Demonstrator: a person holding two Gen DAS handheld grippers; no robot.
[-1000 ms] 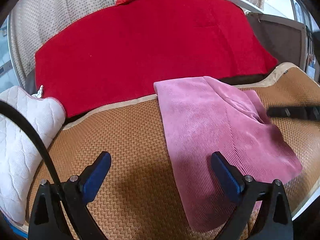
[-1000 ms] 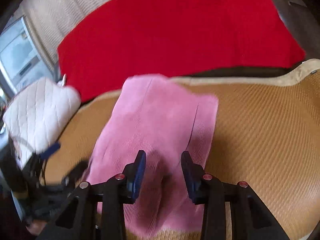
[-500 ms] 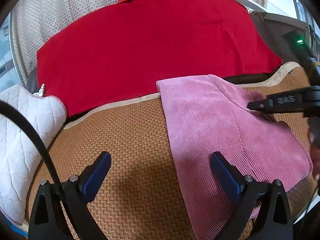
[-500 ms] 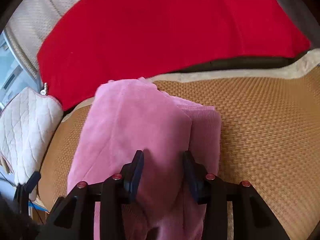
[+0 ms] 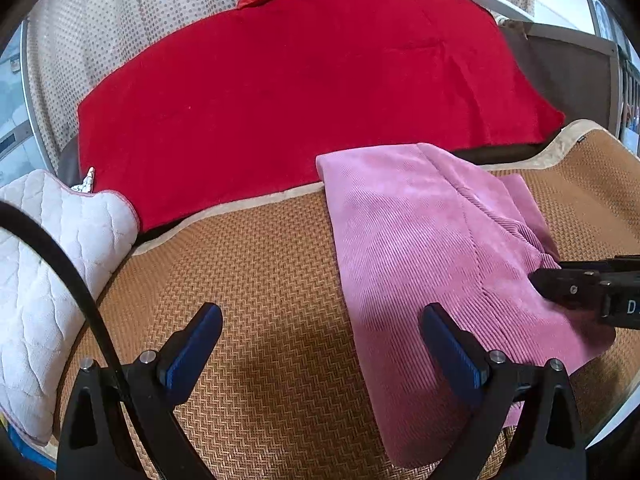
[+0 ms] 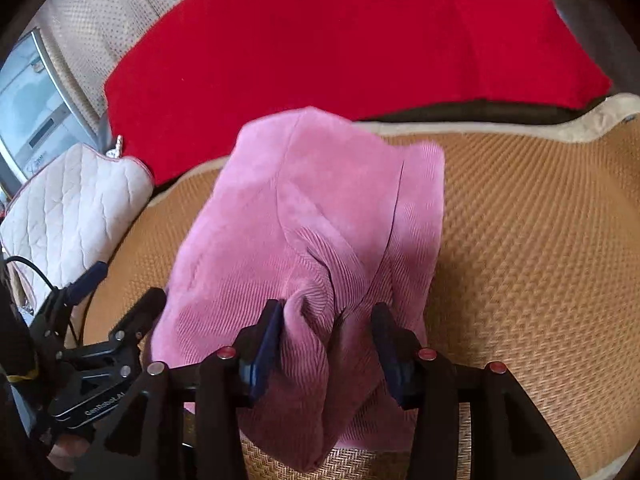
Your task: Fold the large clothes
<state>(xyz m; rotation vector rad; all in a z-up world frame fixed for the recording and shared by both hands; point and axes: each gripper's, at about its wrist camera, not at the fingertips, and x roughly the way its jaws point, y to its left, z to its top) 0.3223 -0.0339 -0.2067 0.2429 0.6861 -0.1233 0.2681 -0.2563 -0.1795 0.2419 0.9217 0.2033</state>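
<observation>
Corduroy garment [image 5: 420, 248] lies folded on the woven mat [image 5: 260, 280] ahead-right of your left gripper [image 5: 320, 344], which waits spread and empty. Your right gripper [image 6: 326, 340] has just been opening; a ridge of cloth sits loose between its jaws, released to settle.

Red blanket [image 5: 304, 92], quilted white cushion [image 5: 48, 264], woven mat [image 5: 256, 288].

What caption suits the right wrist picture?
Right gripper, jaws just opening, over a bunched fold of the pink corduroy garment on the woven mat.
</observation>
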